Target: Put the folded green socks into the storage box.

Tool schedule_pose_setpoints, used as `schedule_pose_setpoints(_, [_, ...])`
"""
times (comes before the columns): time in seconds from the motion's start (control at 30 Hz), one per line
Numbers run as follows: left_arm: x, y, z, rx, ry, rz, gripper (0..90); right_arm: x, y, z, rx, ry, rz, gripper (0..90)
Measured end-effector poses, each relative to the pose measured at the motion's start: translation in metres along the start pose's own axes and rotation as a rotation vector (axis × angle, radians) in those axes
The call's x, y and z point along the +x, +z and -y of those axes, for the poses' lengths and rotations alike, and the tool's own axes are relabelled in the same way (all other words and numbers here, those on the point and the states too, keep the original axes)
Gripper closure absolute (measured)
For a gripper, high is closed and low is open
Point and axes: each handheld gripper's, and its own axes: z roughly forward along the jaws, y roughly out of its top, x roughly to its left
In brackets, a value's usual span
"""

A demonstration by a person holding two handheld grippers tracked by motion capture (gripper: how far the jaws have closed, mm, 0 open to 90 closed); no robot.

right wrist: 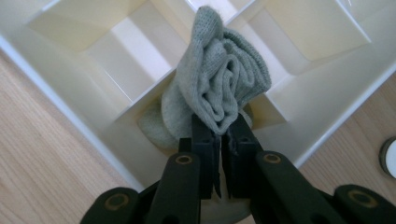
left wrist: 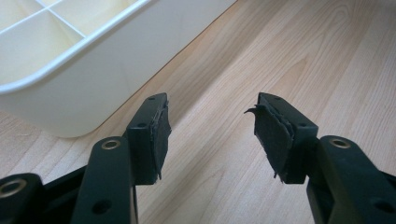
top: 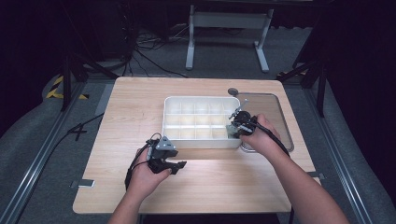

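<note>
The right gripper [right wrist: 219, 135] has its jaws pinched tight on a folded grey-green knitted sock [right wrist: 219, 81], and it holds that sock over the near right corner of the white plastic divided organiser tray [top: 173, 140]. In the right gripper view the lower end of the sock already sags into a corner compartment while the bunched upper part rises above the dividers. So the placing looks roughly half done: the sock is at the tray and partly in, but it is not let go and not yet tucked down. What is left, by the look of it, is to push it in and release.

The left gripper [top: 173, 165] waits just in front of the tray's near wall, jaws standing apart with nothing between them, hovering over bare tabletop.

The other compartments of the tray look empty. It sits on a light wooden table [top: 140, 107]. A clear flat lid [top: 275, 109] lies just right of the tray. Beyond the table lie grey floor, black cables [top: 149, 56] and a white frame stand [top: 224, 23], all in a dim room.
</note>
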Motion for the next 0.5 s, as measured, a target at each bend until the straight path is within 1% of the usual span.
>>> schedule_pose_setpoints(0.07, [0.000, 0.000, 0.000, -0.001, 0.001, 0.003, 45.7, 0.001, -0.004, 0.001, -0.014, 0.004, -0.003, 81.6])
schedule_pose_setpoints(0.1, [0.000, 0.001, 0.000, -0.001, 0.003, 0.003, 45.7, 0.002, -0.009, 0.002, -0.025, 0.008, 0.002, 78.8])
schedule_pose_setpoints(0.17, [0.000, 0.001, 0.000, 0.003, 0.001, 0.005, 45.7, 0.002, -0.017, 0.003, -0.042, 0.016, -0.004, 77.1])
schedule_pose_setpoints(0.2, [0.000, 0.002, -0.001, 0.003, 0.007, 0.005, 45.6, 0.002, -0.021, 0.004, -0.048, 0.018, -0.007, 76.9])
schedule_pose_setpoints(0.23, [0.000, 0.002, 0.000, 0.001, 0.001, 0.007, 45.6, 0.002, -0.025, 0.004, -0.059, 0.022, -0.012, 75.3])
schedule_pose_setpoints(0.3, [-0.001, 0.002, -0.001, 0.003, 0.003, 0.007, 45.5, 0.002, -0.033, 0.005, -0.077, 0.029, -0.011, 70.0])
schedule_pose_setpoints(0.37, [-0.001, 0.002, 0.000, 0.004, 0.001, 0.005, 45.3, 0.003, -0.041, 0.004, -0.092, 0.026, -0.013, 64.7])
schedule_pose_setpoints(0.4, [0.000, 0.002, 0.000, 0.005, 0.009, 0.004, 45.2, 0.003, -0.045, 0.002, -0.107, 0.021, -0.015, 61.3])
schedule_pose_setpoints(0.43, [0.000, 0.002, 0.000, 0.005, 0.005, 0.005, 45.2, 0.004, -0.048, 0.000, -0.134, 0.016, -0.021, 57.4])
schedule_pose_setpoints(0.5, [0.000, 0.002, 0.000, 0.009, 0.010, 0.004, 45.0, 0.004, -0.049, -0.004, -0.153, 0.019, -0.020, 51.9])
